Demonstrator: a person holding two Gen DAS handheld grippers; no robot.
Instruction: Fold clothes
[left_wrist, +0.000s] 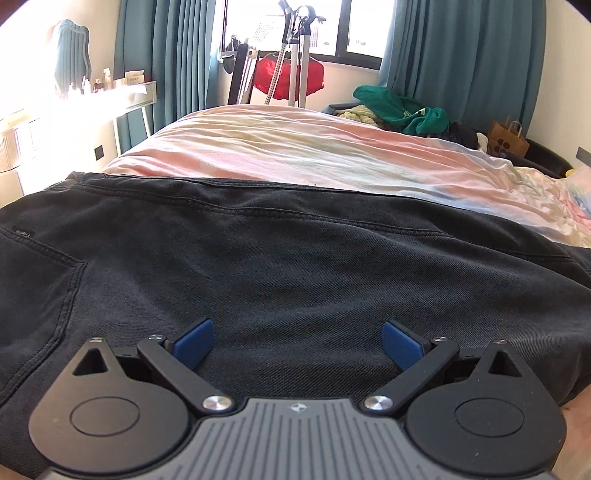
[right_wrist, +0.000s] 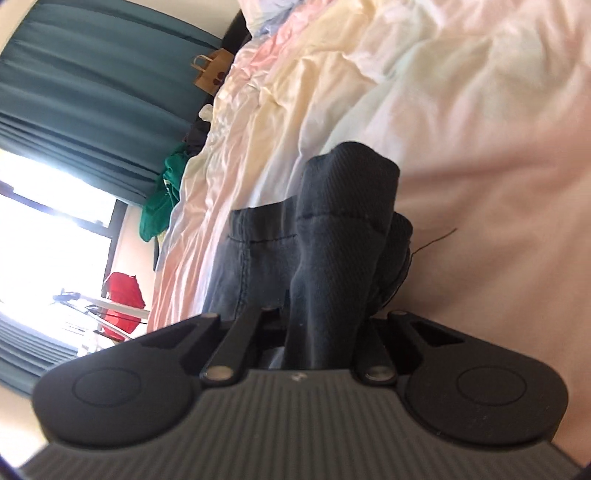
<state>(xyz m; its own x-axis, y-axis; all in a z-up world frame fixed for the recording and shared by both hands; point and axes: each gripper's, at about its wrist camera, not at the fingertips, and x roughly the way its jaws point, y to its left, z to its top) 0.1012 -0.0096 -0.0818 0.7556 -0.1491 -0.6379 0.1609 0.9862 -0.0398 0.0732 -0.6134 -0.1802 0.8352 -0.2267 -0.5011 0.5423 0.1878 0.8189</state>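
black jeans (left_wrist: 258, 258) spread flat on bed (left_wrist: 295, 147), left hand-held gripper (left_wrist: 297, 341) spread wide above them, gripping nothing, right hand-held gripper (right_wrist: 325, 317) pinched onto bunched leg hem (right_wrist: 347, 206), lifted probably to fold over.

Daylight from the window (left_wrist: 284, 33) blows out to glare; fisheye edges bend, right view slightly blurred
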